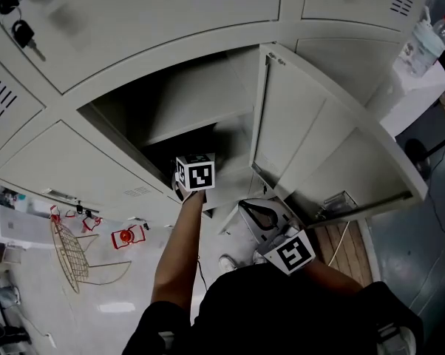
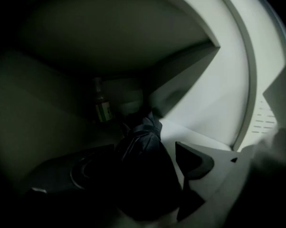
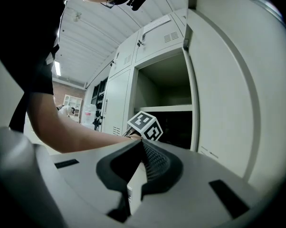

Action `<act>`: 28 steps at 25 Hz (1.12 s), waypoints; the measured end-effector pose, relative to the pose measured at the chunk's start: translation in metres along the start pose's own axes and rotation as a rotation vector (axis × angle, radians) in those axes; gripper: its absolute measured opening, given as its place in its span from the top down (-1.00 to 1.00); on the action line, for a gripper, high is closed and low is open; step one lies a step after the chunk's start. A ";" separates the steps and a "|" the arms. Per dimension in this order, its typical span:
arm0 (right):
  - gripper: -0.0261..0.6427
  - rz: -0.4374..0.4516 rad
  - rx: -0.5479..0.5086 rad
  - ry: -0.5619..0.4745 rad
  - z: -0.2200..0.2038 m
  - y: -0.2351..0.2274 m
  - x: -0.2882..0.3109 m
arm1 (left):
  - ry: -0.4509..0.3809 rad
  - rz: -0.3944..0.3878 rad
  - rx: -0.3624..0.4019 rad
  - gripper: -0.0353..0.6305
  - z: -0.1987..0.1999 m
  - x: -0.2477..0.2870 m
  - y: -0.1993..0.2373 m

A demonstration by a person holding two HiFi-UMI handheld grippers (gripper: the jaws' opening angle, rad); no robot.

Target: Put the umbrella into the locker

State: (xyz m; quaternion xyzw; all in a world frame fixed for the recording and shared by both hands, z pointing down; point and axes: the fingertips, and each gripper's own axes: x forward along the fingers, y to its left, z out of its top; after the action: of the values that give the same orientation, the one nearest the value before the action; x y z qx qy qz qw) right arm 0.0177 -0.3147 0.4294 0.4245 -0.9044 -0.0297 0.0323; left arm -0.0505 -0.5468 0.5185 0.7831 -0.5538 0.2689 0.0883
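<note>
The locker [image 1: 145,65] stands with its door [image 1: 318,146] swung out to the right. My left gripper [image 2: 133,167] reaches into the dark lower compartment under the shelf [image 1: 189,120]; in the head view only its marker cube [image 1: 195,172] shows. The folded dark umbrella [image 2: 144,139] lies on the compartment floor between the jaws. They stand wide, and pale floor shows between the umbrella and the right pad [image 2: 194,160]. The left jaw is lost in shadow. My right gripper [image 3: 142,145] is held back outside by the door, shut with nothing in it.
A small bottle [image 2: 101,106] stands at the back of the compartment. Keys [image 1: 21,29] hang in a neighbouring locker door. A plastic bottle [image 1: 428,39] stands on a white block at the right. A wire basket [image 1: 71,254] and a red object [image 1: 125,237] lie on the floor at the left.
</note>
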 end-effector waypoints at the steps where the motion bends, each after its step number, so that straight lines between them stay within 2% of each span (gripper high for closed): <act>1: 0.93 0.000 -0.002 -0.002 0.001 0.001 -0.001 | -0.017 0.005 0.003 -0.33 0.002 -0.007 -0.001; 4: 0.93 -0.002 0.001 -0.001 0.001 0.004 -0.002 | -0.077 -0.012 -0.001 -0.29 0.007 -0.034 -0.008; 10: 0.92 -0.044 0.028 0.026 -0.004 0.002 0.000 | -0.205 -0.077 -0.037 0.01 0.014 -0.100 -0.027; 14: 0.93 -0.046 0.037 0.016 -0.002 0.003 0.003 | -0.252 -0.092 -0.027 0.40 0.004 -0.133 -0.035; 17: 0.93 -0.046 0.021 -0.001 0.001 0.004 0.005 | -0.247 -0.079 -0.029 0.68 -0.013 -0.147 -0.036; 18: 0.93 -0.046 0.016 -0.007 0.002 0.004 0.006 | -0.242 -0.075 -0.033 0.86 -0.019 -0.151 -0.037; 19: 0.93 -0.048 0.011 -0.010 0.003 0.005 0.007 | -0.240 -0.077 -0.040 0.92 -0.024 -0.156 -0.037; 21: 0.93 -0.058 0.003 -0.011 0.005 0.004 0.009 | -0.257 -0.096 -0.060 0.91 -0.029 -0.167 -0.039; 24: 0.93 -0.083 -0.014 -0.012 0.008 0.002 0.011 | -0.336 -0.117 -0.099 0.91 -0.030 -0.188 -0.040; 28: 0.93 -0.102 -0.027 -0.016 0.010 0.001 0.011 | -0.411 -0.134 -0.107 0.91 -0.034 -0.209 -0.042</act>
State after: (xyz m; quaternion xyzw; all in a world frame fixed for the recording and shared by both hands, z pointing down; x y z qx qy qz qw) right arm 0.0096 -0.3223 0.4199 0.4691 -0.8814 -0.0469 0.0295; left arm -0.0734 -0.3448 0.4458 0.8506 -0.5204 0.0672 0.0326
